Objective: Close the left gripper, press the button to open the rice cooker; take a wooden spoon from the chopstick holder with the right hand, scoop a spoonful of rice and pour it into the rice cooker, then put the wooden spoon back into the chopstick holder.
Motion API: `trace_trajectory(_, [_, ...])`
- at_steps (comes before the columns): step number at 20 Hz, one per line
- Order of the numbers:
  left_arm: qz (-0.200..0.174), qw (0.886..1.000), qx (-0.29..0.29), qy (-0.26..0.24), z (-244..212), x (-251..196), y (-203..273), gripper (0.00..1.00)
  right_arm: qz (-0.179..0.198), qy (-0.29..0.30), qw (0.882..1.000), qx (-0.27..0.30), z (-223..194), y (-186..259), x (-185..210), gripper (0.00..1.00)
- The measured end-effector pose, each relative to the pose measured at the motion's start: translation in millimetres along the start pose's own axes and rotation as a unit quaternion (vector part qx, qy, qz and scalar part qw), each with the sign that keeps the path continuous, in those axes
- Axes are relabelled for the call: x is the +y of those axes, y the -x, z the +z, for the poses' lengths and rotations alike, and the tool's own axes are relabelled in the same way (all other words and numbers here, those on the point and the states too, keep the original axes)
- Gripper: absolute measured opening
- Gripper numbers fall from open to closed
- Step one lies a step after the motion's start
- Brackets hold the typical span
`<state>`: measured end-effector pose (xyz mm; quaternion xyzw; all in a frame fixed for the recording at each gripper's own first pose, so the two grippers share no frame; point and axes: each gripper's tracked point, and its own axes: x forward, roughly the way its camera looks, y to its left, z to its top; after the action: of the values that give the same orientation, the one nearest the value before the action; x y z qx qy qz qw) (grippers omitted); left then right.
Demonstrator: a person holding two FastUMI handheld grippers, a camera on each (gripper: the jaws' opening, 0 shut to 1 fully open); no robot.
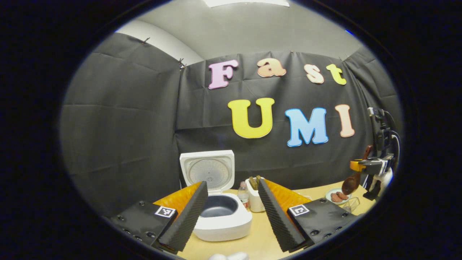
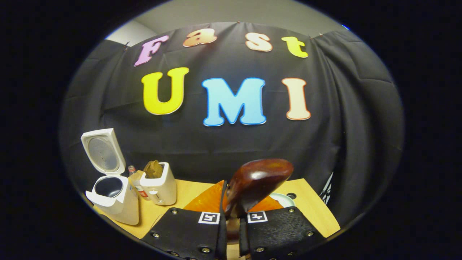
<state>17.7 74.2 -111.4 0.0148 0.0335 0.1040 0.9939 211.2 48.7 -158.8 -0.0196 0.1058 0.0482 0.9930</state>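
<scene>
The wooden spoon (image 2: 252, 187) is sitting high in the right gripper (image 2: 231, 231), whose two fingers are pressing in on its handle from both sides, bowl up and tilting forward right in front of that gripper's camera. In the right gripper view the dark glossy bowl is looming large, and I can't tell from here whether any rice is lying in it.

Over in the left gripper view, that same spoon (image 1: 352, 182) is showing small at the far right, hanging bowl-down from the other gripper (image 1: 373, 164) above a small plate (image 1: 334, 193) with brownish food on it, a wire basket (image 1: 349, 204) just beside.

The left gripper (image 1: 231, 213) is holding its jaws wide apart with nothing between them, framing the rice cooker (image 1: 220, 213), which is standing on the table (image 1: 260, 238) with its lid (image 1: 208, 169) swung upright and the dark inner pot bare to the camera.

The right gripper view is giving the cooker (image 2: 112, 198) from the side, at far left, lid up again. Next to it a small bottle (image 2: 135, 182) is standing, and just beyond that the white chopstick holder (image 2: 160, 187), something brown poking from its top. In the left gripper view the holder (image 1: 255, 196) is peeking between the fingers, bottle (image 1: 244, 195) touching or nearly touching its side.
</scene>
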Motion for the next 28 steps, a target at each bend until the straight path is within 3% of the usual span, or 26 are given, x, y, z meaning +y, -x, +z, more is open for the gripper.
trace_trajectory(2, [0.002, 1.000, 0.001, -0.001, -1.7, 7.7, 1.4, 1.00, 0.017, 0.014, 1.000, 0.017, -24.5, -5.8, 34.2, 0.13])
trace_trajectory(3, [0.003, 1.000, 0.000, 0.001, -2.2, 11.0, 3.0, 0.96, 0.025, 0.026, 0.999, 0.025, -38.9, -11.8, 49.2, 0.14])
trace_trajectory(6, [0.005, 1.000, 0.000, -0.004, -1.0, 17.6, 3.4, 0.96, 0.036, 0.073, 0.995, 0.053, -84.1, -30.2, 78.9, 0.13])
trace_trajectory(7, [0.005, 1.000, -0.002, -0.007, -0.7, 18.6, 2.6, 1.00, 0.034, 0.093, 0.993, 0.065, -98.1, -35.6, 82.3, 0.13])
trace_trajectory(12, [0.004, 1.000, -0.006, -0.019, 1.6, 21.3, 1.6, 0.96, 0.024, 0.183, 0.978, 0.095, -151.3, -50.2, 82.7, 0.13])
trace_trajectory(15, [0.005, 1.000, -0.001, -0.021, -5.6, 20.7, 0.1, 1.00, 0.023, 0.209, 0.971, 0.112, -170.9, -55.6, 79.8, 0.14])
trace_trajectory(18, [0.007, 1.000, 0.005, -0.030, -11.1, 21.4, -1.6, 0.96, 0.027, 0.204, 0.971, 0.125, -187.9, -62.4, 84.4, 0.13])
trace_trajectory(23, [0.007, 0.999, 0.014, -0.035, -16.2, 25.7, -0.1, 1.00, 0.036, 0.183, 0.973, 0.134, -196.2, -60.6, 101.3, 0.13])
trace_trajectory(28, [0.009, 0.999, 0.016, -0.038, -14.6, 33.4, -3.4, 0.98, 0.061, 0.069, 0.984, 0.155, -204.7, -56.5, 122.4, 0.14])
